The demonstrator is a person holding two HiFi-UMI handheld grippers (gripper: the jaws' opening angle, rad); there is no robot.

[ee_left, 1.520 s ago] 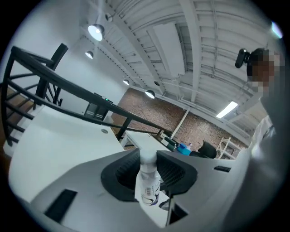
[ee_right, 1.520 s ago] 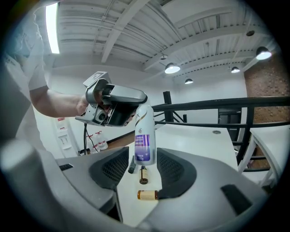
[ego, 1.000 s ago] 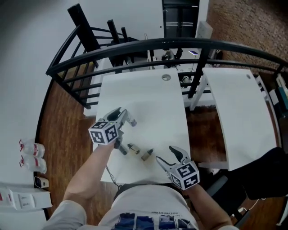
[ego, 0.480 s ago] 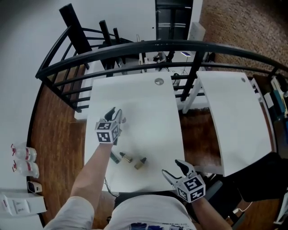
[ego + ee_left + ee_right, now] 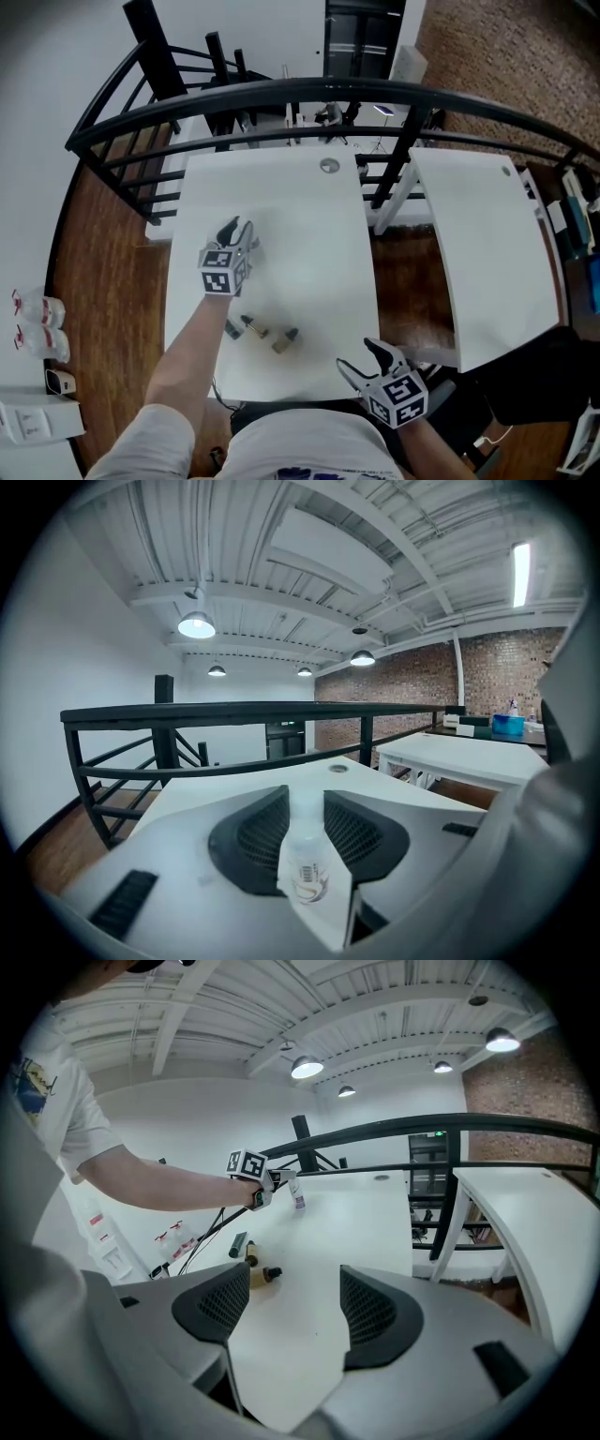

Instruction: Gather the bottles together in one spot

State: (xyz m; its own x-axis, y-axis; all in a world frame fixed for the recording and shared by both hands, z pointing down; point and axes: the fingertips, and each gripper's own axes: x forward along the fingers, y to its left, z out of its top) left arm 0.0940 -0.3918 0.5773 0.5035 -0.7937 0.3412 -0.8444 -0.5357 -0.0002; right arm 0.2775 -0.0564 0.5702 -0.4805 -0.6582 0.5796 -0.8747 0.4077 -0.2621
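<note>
My left gripper (image 5: 236,231) is shut on a small clear bottle (image 5: 305,855), which stands between the jaws with its neck up. The right gripper view shows that bottle (image 5: 297,1191) upright, low over the left part of the white table (image 5: 309,234). Three little bottles lie together near the table's front edge: a dark one (image 5: 232,328), an amber one with a black cap (image 5: 255,329) and another amber one (image 5: 283,340). My right gripper (image 5: 362,359) hangs at the front edge, right of them, open and empty.
A black railing (image 5: 309,92) curves round the table's far side. A second white table (image 5: 478,244) stands to the right across a gap. A round cable hole (image 5: 328,165) sits at the far edge. Spray bottles (image 5: 30,323) stand on the floor at left.
The left gripper has sunk toward the table with the clear bottle still in it. The right gripper has drawn back from beside the small bottles to the front edge.
</note>
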